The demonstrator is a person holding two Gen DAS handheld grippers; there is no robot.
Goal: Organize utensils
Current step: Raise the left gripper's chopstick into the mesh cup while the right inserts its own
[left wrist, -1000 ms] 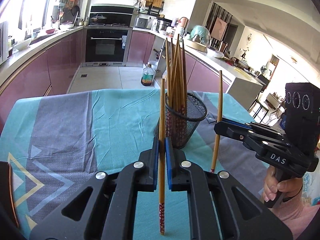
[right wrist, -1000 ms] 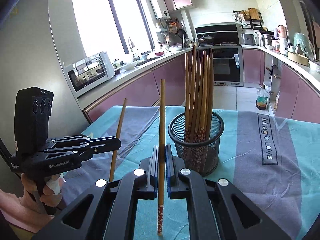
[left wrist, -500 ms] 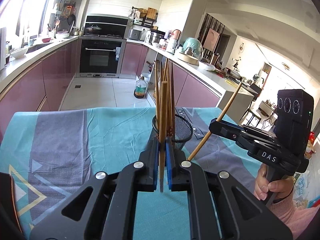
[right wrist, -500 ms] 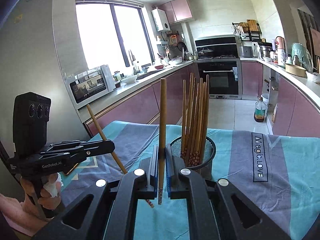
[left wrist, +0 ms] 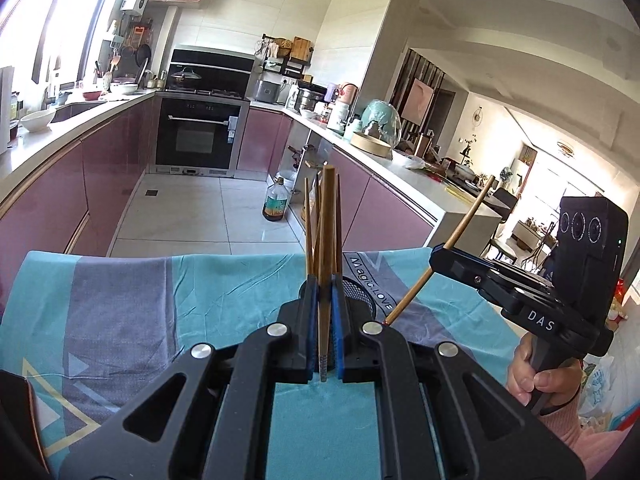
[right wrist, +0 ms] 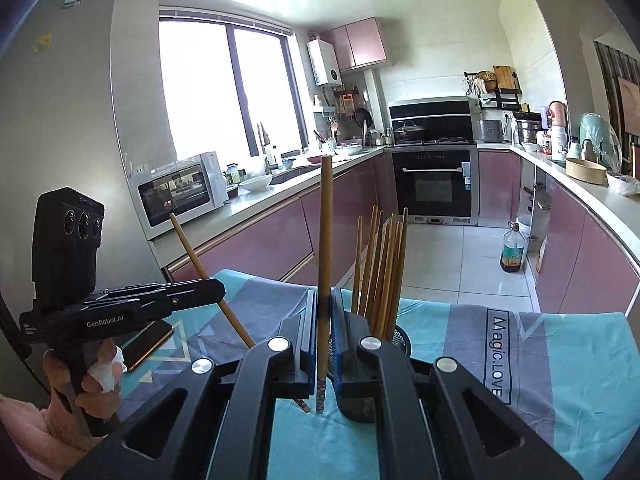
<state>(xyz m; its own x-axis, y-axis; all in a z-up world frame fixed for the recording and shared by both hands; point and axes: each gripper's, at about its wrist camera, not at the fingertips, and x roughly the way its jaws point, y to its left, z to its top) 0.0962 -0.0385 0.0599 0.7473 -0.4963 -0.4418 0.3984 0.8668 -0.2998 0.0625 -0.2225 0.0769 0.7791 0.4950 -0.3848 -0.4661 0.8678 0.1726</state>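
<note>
Left gripper: we see the blue pads closed tight on one wooden chopstick, which stands almost upright, with its patterned tip just below the pads.
Right gripper: closed the same way on a second chopstick; in the left view this stick looks slanted.
Holder: the black mesh cup stands on the teal and grey tablecloth, just behind both grippers, with a bundle of chopsticks already inside.
Step, as we judge: both sticks are lifted and must now go, tip down, into the cup.
Risk one: a tip may hit the rim or the standing bundle and push the light cup over, because the mouth is already crowded.
Risk two: the two sticks or the two grippers may collide if both go in together.
Risk three: a thin stick can turn between the pads.
Room: free space above the cup; the table's far edge is near behind it.
</note>
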